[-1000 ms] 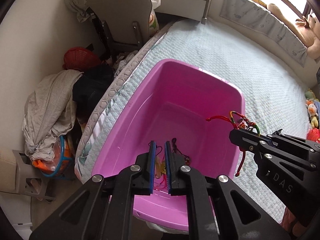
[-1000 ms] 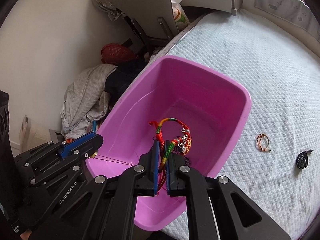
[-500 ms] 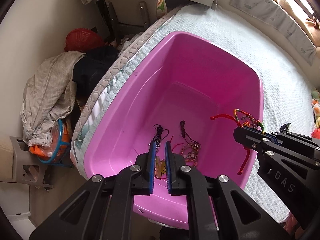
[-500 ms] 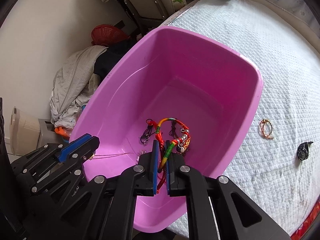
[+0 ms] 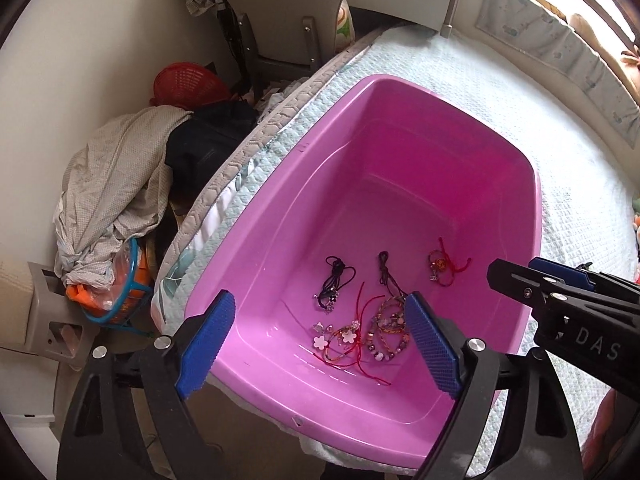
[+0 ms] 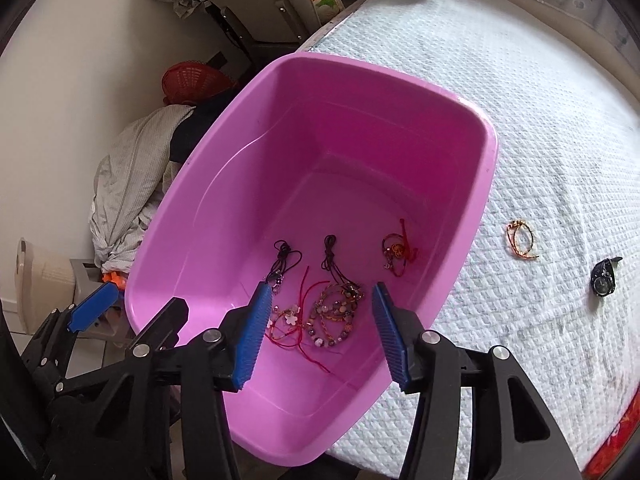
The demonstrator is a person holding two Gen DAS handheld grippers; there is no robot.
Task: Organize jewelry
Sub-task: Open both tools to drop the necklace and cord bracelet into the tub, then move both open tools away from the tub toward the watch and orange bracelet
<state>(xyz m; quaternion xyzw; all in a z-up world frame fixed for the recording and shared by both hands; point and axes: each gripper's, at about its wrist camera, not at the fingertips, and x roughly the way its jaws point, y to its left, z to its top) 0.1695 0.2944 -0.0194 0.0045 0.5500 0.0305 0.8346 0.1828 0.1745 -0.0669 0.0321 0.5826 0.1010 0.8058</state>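
A pink plastic tub (image 5: 532, 208) (image 6: 486, 168) sits on the bed's near corner. On its floor lie several pieces of jewelry: two black cord necklaces (image 5: 336, 278) (image 6: 284, 260), a red cord bracelet (image 5: 442, 266) (image 6: 396, 250), and a pile of beaded bracelets (image 5: 384, 330) (image 6: 334, 312). My left gripper (image 5: 316, 344) is open and empty above the tub's near end. My right gripper (image 6: 320, 332) is open and empty above the same pile. On the bedspread right of the tub lie an orange bracelet (image 6: 520, 239) and a black watch (image 6: 603, 278).
White quilted bedspread (image 6: 540, 100) stretches right and back. Left of the bed, on the floor, are piled clothes (image 5: 116, 188), a red basket (image 5: 184, 82) and a chair (image 5: 280, 12). The bed edge drops off just left of the tub.
Both grippers have opened. The colourful red bracelet that the right gripper held now lies in the tub, and what the left gripper held has dropped there too.
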